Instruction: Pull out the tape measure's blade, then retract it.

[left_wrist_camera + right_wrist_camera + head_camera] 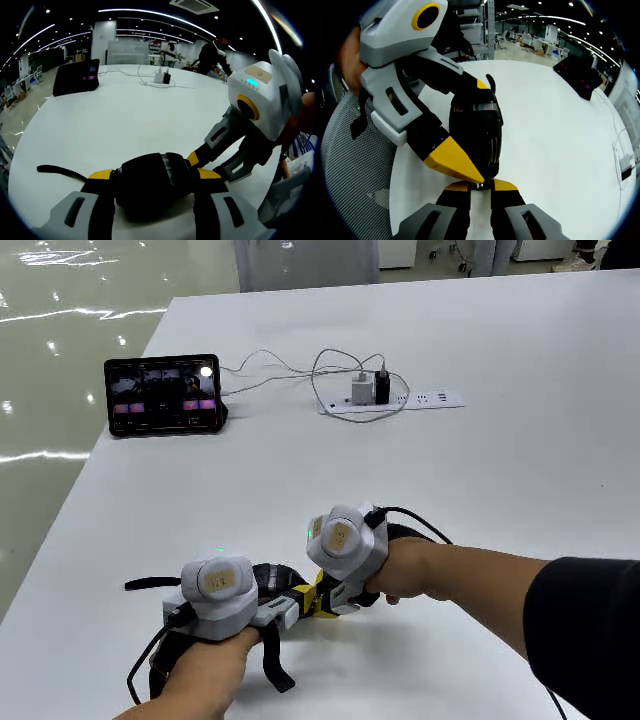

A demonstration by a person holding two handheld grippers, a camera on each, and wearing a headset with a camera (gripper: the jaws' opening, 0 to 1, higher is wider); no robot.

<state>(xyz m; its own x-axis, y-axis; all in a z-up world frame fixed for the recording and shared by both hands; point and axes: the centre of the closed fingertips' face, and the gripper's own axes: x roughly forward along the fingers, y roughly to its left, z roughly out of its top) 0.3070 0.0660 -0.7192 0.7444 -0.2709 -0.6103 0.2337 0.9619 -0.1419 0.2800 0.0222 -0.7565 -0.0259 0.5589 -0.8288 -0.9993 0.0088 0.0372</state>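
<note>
A black tape measure [277, 579] lies low over the white table [420, 490], near its front edge. My left gripper [156, 174] is shut on its body [152, 190], one yellow-tipped finger on each side. My right gripper [481, 186] meets it from the other side. Its yellow fingertips are pinched together on the small blade tab at the case's mouth. No length of blade shows between the case [476, 131] and the tips. The tape's black wrist strap [56, 170] trails off to the left on the table.
A tablet [163, 395] stands at the far left of the table. A power strip [405, 400] with chargers and looped cables lies behind the middle. The table's left edge drops to a glossy floor. A mesh chair [350, 150] is close by.
</note>
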